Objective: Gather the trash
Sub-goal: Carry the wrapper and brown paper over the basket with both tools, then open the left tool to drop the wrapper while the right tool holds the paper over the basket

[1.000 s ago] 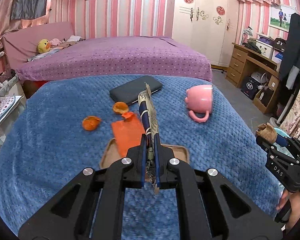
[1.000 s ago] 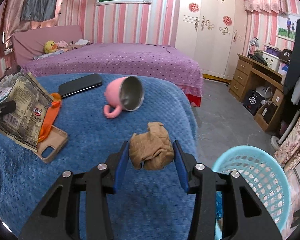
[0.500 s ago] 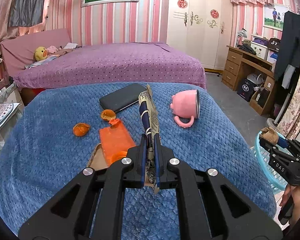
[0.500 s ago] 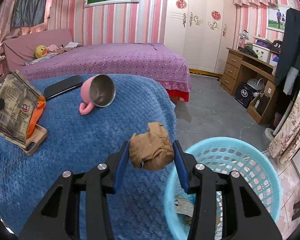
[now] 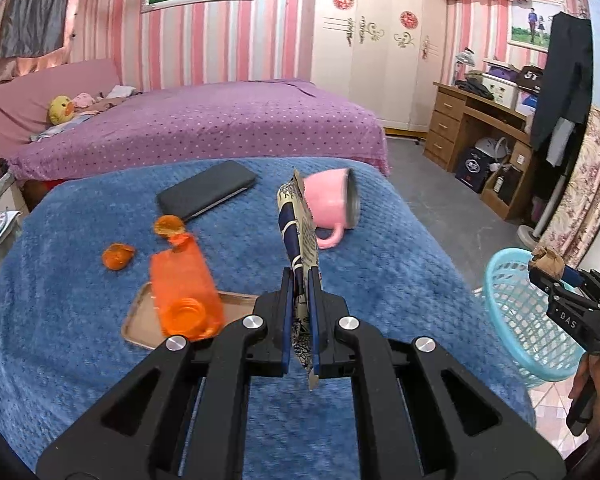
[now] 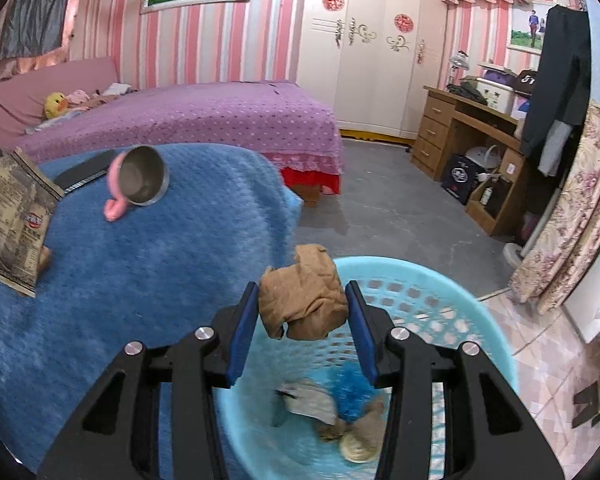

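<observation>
My right gripper is shut on a crumpled brown paper wad and holds it over the light blue basket, which has several pieces of trash inside. The wad also shows in the left wrist view above the basket. My left gripper is shut on a flat snack wrapper, held edge-on above the blue blanket. The wrapper also shows at the left of the right wrist view. Two orange peel pieces lie on the blanket.
A pink mug lies on its side, next to a black phone. An orange phone case rests on a tan case. A purple bed stands behind, a wooden desk at right.
My right gripper has carried the brown wad rightward off the blanket to above the basket. My left gripper has swung right with the wrapper.
</observation>
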`<control>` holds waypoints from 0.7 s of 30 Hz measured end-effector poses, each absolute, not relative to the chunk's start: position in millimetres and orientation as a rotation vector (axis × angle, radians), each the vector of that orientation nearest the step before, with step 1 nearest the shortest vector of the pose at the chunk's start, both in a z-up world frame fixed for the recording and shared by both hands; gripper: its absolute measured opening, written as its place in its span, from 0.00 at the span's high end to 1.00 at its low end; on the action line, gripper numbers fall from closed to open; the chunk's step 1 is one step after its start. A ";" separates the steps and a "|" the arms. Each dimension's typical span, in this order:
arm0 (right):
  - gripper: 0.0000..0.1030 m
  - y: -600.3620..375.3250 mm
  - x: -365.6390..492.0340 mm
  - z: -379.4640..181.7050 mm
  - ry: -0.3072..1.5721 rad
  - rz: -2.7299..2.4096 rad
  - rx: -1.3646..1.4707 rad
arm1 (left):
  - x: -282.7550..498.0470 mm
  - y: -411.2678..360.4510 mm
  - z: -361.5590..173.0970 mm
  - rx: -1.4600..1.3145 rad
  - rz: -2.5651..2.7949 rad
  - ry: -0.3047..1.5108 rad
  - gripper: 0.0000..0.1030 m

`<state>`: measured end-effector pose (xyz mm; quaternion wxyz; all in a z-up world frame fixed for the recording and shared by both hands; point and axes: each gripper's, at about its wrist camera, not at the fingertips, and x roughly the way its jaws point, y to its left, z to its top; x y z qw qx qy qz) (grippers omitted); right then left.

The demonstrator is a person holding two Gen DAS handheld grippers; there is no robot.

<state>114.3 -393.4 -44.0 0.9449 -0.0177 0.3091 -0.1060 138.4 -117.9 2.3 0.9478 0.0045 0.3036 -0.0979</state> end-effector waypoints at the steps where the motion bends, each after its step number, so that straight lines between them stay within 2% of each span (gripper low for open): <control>1: 0.57 -397.8 113.9 -43.9 0.630 -0.222 -0.033 | 138.1 -122.0 2.1 0.010 -0.207 0.616 0.95; 21: 0.57 -505.4 90.7 -61.9 0.653 -0.354 0.081 | 122.1 -274.5 -9.3 0.032 -0.435 0.618 0.95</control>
